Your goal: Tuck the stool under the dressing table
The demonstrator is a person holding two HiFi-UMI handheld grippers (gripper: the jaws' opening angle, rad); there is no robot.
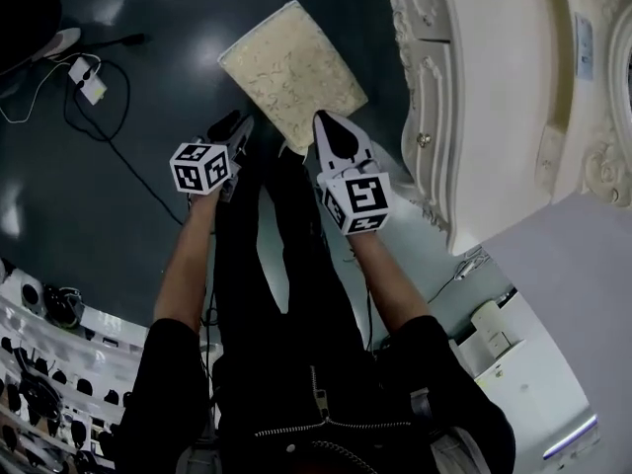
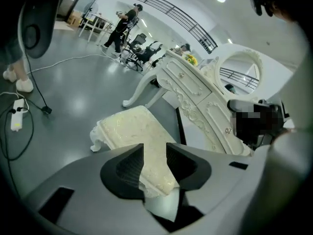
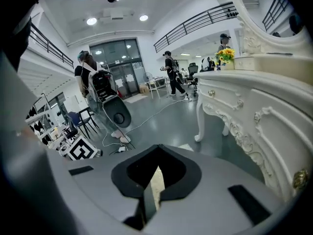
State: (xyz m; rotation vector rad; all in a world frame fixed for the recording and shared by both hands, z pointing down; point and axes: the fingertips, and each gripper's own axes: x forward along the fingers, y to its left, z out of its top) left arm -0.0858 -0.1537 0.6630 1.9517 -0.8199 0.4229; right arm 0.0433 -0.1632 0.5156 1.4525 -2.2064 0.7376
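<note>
Standing on glossy dark floor [image 1: 89, 245]: stool [image 1: 291, 72] just beside dressing table [image 1: 494, 87] | left gripper [image 1: 233, 126] jaws apart | right gripper [image 1: 332, 126] together

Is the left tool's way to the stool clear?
Probably yes. The left tool hovers just short of the stool, jaws apart and aimed at its seat, with nothing showing between them. The dressing table stands off to the right.
</note>
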